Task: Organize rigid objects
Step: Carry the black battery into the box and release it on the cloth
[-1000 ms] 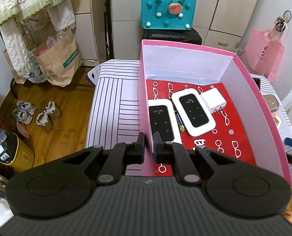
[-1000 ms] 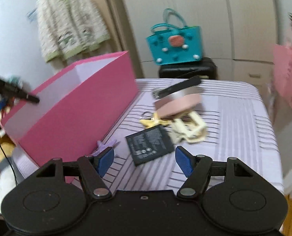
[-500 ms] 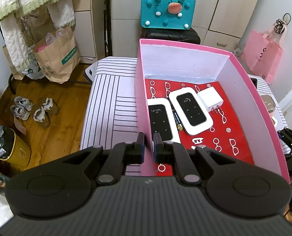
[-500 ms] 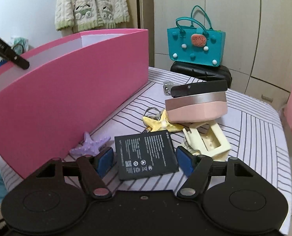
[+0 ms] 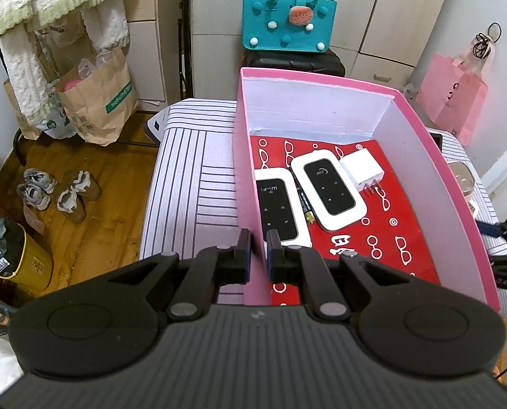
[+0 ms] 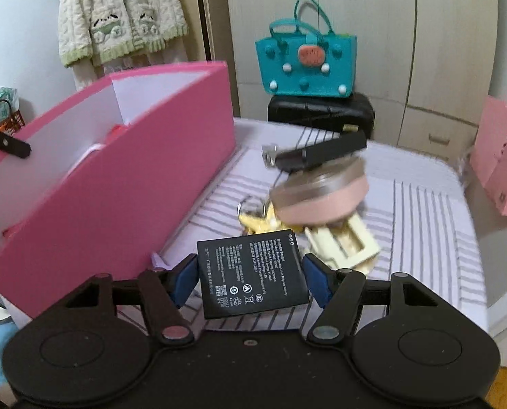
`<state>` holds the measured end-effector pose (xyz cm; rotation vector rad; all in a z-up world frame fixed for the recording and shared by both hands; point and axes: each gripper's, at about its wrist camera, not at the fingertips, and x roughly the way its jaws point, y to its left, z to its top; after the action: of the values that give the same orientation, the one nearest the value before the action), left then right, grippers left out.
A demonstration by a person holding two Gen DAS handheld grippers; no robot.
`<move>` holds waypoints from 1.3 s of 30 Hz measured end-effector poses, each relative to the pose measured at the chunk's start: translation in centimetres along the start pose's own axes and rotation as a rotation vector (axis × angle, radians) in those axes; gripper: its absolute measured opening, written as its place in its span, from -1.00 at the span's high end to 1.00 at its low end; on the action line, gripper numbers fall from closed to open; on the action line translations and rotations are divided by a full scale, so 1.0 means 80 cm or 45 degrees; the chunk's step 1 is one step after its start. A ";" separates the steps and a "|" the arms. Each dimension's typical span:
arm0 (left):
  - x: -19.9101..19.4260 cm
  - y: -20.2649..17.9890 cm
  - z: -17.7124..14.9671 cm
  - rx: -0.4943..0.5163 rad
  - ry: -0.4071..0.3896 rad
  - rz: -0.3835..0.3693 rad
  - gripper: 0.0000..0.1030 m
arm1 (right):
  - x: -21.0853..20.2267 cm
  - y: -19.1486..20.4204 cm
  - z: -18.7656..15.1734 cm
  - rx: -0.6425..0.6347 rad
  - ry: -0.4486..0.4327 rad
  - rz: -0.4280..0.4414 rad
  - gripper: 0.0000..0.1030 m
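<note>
My left gripper (image 5: 258, 248) is shut on the near left wall of the pink box (image 5: 420, 156). On the box's red liner lie two white Wi-Fi routers (image 5: 280, 204) (image 5: 328, 192), a white charger plug (image 5: 362, 170) and a small round battery (image 5: 304, 206). In the right wrist view my right gripper (image 6: 251, 279) straddles a flat black phone battery (image 6: 253, 276) on the striped cloth. Its jaws are closing, and the blue pads (image 6: 185, 279) stand close beside the battery's edges without clearly pressing.
Beyond the phone battery lie a pink round case (image 6: 321, 197) with a black device (image 6: 321, 153) on top, a yellow charm (image 6: 256, 221) and a cream plastic frame (image 6: 345, 245). The pink box (image 6: 117, 184) stands at the left. A teal bag (image 6: 308, 64) sits behind the table (image 6: 423, 225).
My right gripper has moved forward over the flat black battery, which now sits between the pads, and the view has swung. The left gripper has not moved.
</note>
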<state>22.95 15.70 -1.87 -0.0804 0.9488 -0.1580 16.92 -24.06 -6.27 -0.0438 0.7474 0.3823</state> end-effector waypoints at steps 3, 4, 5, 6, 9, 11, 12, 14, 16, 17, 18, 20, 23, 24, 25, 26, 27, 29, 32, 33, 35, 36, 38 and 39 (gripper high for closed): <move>-0.001 -0.002 -0.002 0.014 0.002 0.005 0.85 | -0.021 0.010 0.012 -0.031 -0.027 -0.012 -0.37; -0.001 -0.003 -0.003 0.018 0.002 0.004 0.85 | -0.029 0.016 0.017 -0.047 -0.040 -0.016 -0.37; -0.001 -0.003 -0.003 0.026 0.002 0.002 0.85 | -0.036 0.020 0.021 -0.063 -0.055 -0.019 -0.37; -0.001 -0.004 -0.002 0.030 0.003 0.001 0.84 | -0.045 0.026 0.025 -0.083 -0.076 -0.024 -0.38; -0.001 -0.003 -0.002 0.024 -0.006 -0.010 0.84 | -0.068 0.041 0.034 -0.077 -0.161 -0.005 -0.38; -0.002 0.000 -0.004 0.010 -0.013 -0.017 0.84 | -0.080 0.051 0.038 -0.060 -0.209 0.029 -0.38; -0.002 0.000 -0.005 0.011 -0.016 -0.017 0.84 | -0.086 0.057 0.041 -0.063 -0.234 0.042 -0.38; -0.002 0.000 -0.006 0.013 -0.019 -0.021 0.84 | -0.094 0.070 0.048 -0.076 -0.259 0.066 -0.38; -0.001 -0.001 -0.006 0.023 -0.021 -0.017 0.84 | -0.098 0.081 0.055 -0.095 -0.263 0.108 -0.38; -0.001 -0.002 -0.006 0.028 -0.020 -0.015 0.84 | -0.099 0.086 0.058 -0.105 -0.256 0.127 -0.38; -0.001 -0.003 -0.006 0.033 -0.019 -0.015 0.84 | -0.098 0.092 0.062 -0.116 -0.247 0.147 -0.38; -0.001 -0.003 -0.006 0.042 -0.015 -0.019 0.84 | -0.097 0.105 0.070 -0.140 -0.228 0.182 -0.38; -0.001 -0.001 -0.006 0.041 -0.018 -0.031 0.83 | -0.088 0.120 0.084 -0.163 -0.179 0.256 -0.38; -0.001 0.000 -0.006 0.038 -0.022 -0.036 0.83 | -0.084 0.124 0.089 -0.158 -0.157 0.284 -0.38; -0.001 0.001 -0.007 0.037 -0.024 -0.041 0.83 | -0.077 0.128 0.095 -0.149 -0.131 0.316 -0.38; -0.002 0.001 -0.007 0.038 -0.025 -0.043 0.83 | -0.070 0.131 0.100 -0.140 -0.106 0.346 -0.38; -0.002 0.002 -0.008 0.039 -0.025 -0.046 0.83 | -0.062 0.135 0.105 -0.126 -0.075 0.381 -0.38; -0.001 0.002 -0.008 0.044 -0.025 -0.052 0.82 | -0.043 0.141 0.116 -0.091 0.006 0.442 -0.38; -0.002 0.002 -0.009 0.049 -0.029 -0.051 0.82 | -0.003 0.150 0.134 -0.048 0.157 0.486 -0.38; -0.002 0.003 -0.009 0.048 -0.032 -0.053 0.82 | 0.009 0.153 0.137 -0.032 0.204 0.493 -0.38; -0.003 0.004 -0.009 0.040 -0.035 -0.062 0.82 | 0.038 0.160 0.143 0.006 0.313 0.507 -0.38; -0.003 0.005 -0.009 0.036 -0.035 -0.067 0.81 | 0.050 0.163 0.145 0.019 0.362 0.513 -0.38; -0.002 0.007 -0.009 0.028 -0.034 -0.076 0.81 | 0.073 0.170 0.143 0.041 0.463 0.518 -0.38; -0.002 0.007 -0.009 0.028 -0.035 -0.077 0.81 | 0.083 0.174 0.143 0.045 0.508 0.519 -0.38</move>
<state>22.31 16.29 -2.21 -0.0908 0.9178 -0.2223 23.93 -7.01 -1.00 0.0695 1.1622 0.7624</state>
